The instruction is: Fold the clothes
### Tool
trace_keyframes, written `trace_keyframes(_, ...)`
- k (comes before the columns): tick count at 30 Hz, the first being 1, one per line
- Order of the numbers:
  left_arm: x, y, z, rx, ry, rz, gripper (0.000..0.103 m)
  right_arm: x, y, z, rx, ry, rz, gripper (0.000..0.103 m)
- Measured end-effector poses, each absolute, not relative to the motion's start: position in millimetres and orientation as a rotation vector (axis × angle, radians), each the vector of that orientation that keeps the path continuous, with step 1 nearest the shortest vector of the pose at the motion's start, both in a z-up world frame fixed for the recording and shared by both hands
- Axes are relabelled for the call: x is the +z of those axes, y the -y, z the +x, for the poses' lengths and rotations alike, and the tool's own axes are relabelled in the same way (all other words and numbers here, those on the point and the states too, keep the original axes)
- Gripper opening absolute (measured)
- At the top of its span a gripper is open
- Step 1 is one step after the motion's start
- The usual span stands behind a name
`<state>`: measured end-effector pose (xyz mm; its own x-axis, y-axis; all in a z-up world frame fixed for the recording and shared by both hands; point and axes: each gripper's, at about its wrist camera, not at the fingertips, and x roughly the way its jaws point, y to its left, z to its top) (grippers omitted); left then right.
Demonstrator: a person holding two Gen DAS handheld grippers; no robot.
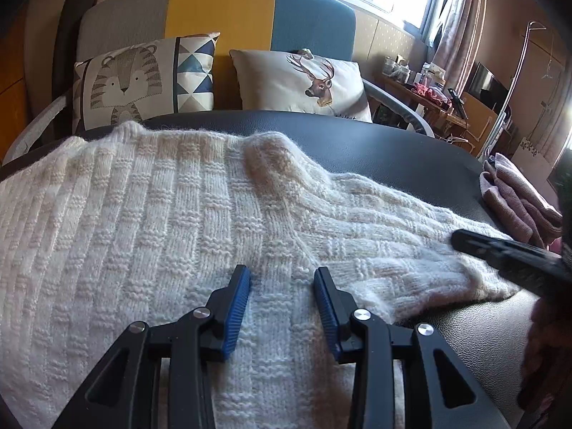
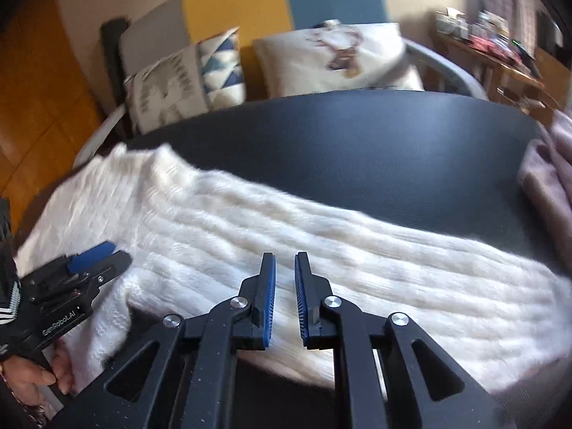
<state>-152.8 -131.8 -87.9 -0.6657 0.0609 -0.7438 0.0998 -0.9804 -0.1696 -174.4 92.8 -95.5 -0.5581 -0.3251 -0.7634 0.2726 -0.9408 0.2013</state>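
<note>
A white knit sweater point(image 1: 161, 214) lies spread on the black table point(image 1: 357, 143). One sleeve point(image 1: 411, 261) runs out to the right, and in the right wrist view it is the sleeve point(image 2: 357, 268) that fills the middle. My left gripper point(image 1: 282, 273) hovers open over the sweater's body near the armpit, nothing between its blue pads point(image 1: 237, 307). My right gripper point(image 2: 285, 261) sits low over the sleeve, its jaws a narrow gap apart and empty. From the left wrist view the right gripper point(image 1: 464, 241) reaches in above the cuff end. A hand point(image 2: 39, 375) holds the left gripper point(image 2: 107, 255).
A pink garment point(image 1: 514, 196) lies folded at the table's right edge, also visible as the pink garment point(image 2: 547, 178). Behind the table stands a sofa with a tiger pillow point(image 1: 125, 82) and a deer pillow point(image 1: 304, 82). A cluttered wooden desk point(image 1: 436, 103) stands at the far right.
</note>
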Motion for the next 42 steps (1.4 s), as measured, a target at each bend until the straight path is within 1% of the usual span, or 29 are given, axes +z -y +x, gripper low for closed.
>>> trace_keyframes(4,-88.3,130.5,-152.8,-2.828,-0.292,1.276,0.037,-99.8,-121.6,-177.9,-2.548,0.109,1.314,0.012)
trace_keyframes(5,-88.4,130.5,-152.8,-2.828,-0.290,1.276,0.037,-99.9,-126.2,-178.0,-2.548,0.109,1.315,0.009)
trace_keyframes(9,-88.2,129.7,-152.4,-2.828,-0.291,1.276,0.037,-100.5,-144.3,-178.3,-2.551,0.111,1.322,0.009)
trace_keyframes(10,-88.0,129.5,-152.3,-2.828,-0.292,1.276,0.038,-97.8,-149.1,-176.5,-2.567,0.127,1.312,0.012)
trace_keyframes(13,-87.9,130.0,-152.4,-2.829,-0.300,1.276,0.037,-88.5,-172.6,-167.7,-2.690,0.183,1.312,0.012)
trace_keyframes(17,-88.0,127.4,-152.8,-2.823,-0.277,1.277,0.038,-103.4,-220.4,-160.9,-2.826,0.249,1.466,0.012)
trace_keyframes(18,-87.9,126.8,-152.8,-2.822,-0.273,1.277,0.038,-108.4,-232.6,-160.1,-2.832,0.281,1.473,0.012)
trace_keyframes(19,-87.9,126.2,-152.9,-2.821,-0.270,1.278,0.038,-112.0,-243.7,-158.7,-2.827,0.319,1.444,0.008)
trace_keyframes(20,-87.8,125.8,-153.1,-2.821,-0.270,1.279,0.038,-113.4,-250.2,-157.8,-2.827,0.317,1.426,0.008)
trace_keyframes(23,-86.5,125.6,-153.7,-2.819,-0.273,1.288,0.038,-109.6,-242.0,-159.4,-2.843,0.230,1.466,0.009)
trace_keyframes(24,-85.2,125.9,-153.6,-2.820,-0.272,1.295,0.038,-105.7,-238.1,-157.7,-2.847,0.248,1.484,0.012)
trace_keyframes(25,-82.2,127.0,-151.5,-2.821,-0.280,1.318,0.038,-100.4,-234.8,-154.3,-2.849,0.299,1.496,0.012)
trace_keyframes(27,-74.6,131.4,-143.4,-2.826,-0.329,1.369,0.038,-86.4,-217.3,-143.0,-2.826,0.431,1.423,0.012)
trace_keyframes(28,-70.9,135.1,-137.0,-2.834,-0.379,1.384,0.038,-78.5,-202.0,-137.3,-2.796,0.482,1.367,0.016)
trace_keyframes(29,-67.7,141.7,-127.7,-2.833,-0.424,1.386,0.038,-72.1,-182.0,-131.3,-2.749,0.492,1.331,0.019)
trace_keyframes(30,-64.8,149.6,-117.0,-2.828,-0.466,1.382,0.038,-67.5,-159.8,-124.9,-2.694,0.469,1.308,0.026)
trace_keyframes(31,-61.9,157.5,-106.3,-2.822,-0.509,1.378,0.038,-63.5,-134.4,-118.1,-2.630,0.435,1.280,0.029)
trace_keyframes(34,-57.7,191.8,-61.9,-2.748,-0.549,1.296,0.038,-56.6,-52.3,-97.0,-2.431,0.320,1.221,0.037)
trace_keyframes(37,-59.0,227.9,-21.4,-2.665,-0.598,1.200,0.038,-57.4,15.6,-80.7,-2.294,0.221,1.188,0.037)
trace_keyframes(39,-63.8,253.2,3.3,-2.585,-0.653,1.158,0.038,-63.0,54.6,-71.3,-2.283,0.103,1.170,0.037)
trace_keyframes(42,-75.9,281.6,34.2,-2.526,-0.726,1.109,0.037,-83.6,81.9,-71.7,-2.271,-0.024,1.233,0.037)
